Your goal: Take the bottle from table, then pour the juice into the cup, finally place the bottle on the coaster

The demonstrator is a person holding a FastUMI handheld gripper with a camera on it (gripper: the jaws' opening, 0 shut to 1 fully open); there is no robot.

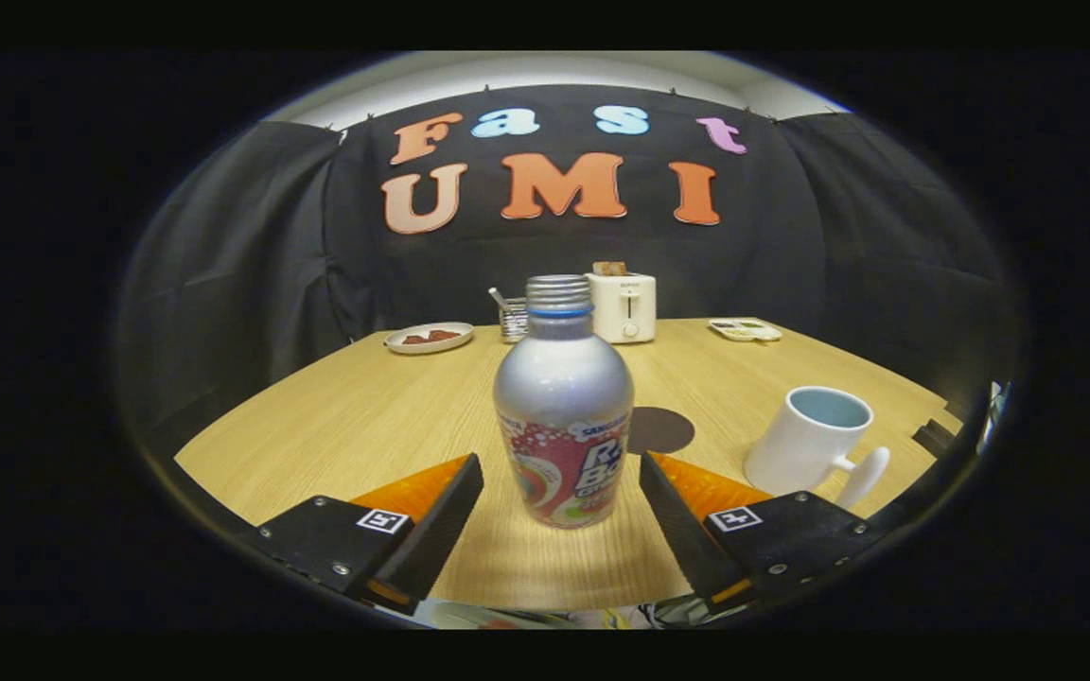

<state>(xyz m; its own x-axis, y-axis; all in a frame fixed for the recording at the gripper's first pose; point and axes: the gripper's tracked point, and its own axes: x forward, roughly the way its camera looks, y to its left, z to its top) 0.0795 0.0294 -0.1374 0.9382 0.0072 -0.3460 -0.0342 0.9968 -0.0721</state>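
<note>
Three steps make up this job, and the first one, taking the bottle, is the one in hand. The bottle is standing upright and capless at the centre of the frame on the wooden table, its lower body sitting between the two fingers of the gripper. The fingers are standing wide open, one to each side of the bottle with a clear gap of tabletop showing on both sides, so they are touching nothing and holding nothing. Judging from this, the next move is calling for a little more travel forward so the pads are level with the bottle's body, then an even squeeze from both sides, firm enough that the smooth metal is not slipping and the open neck is staying upright. The white cup is waiting at the right of the frame, handle turned toward the camera. The dark round coaster is lying just behind and right of the bottle, between bottle and cup. At the far edge a toaster, a plate and a small tray are sitting well apart from the work
</note>
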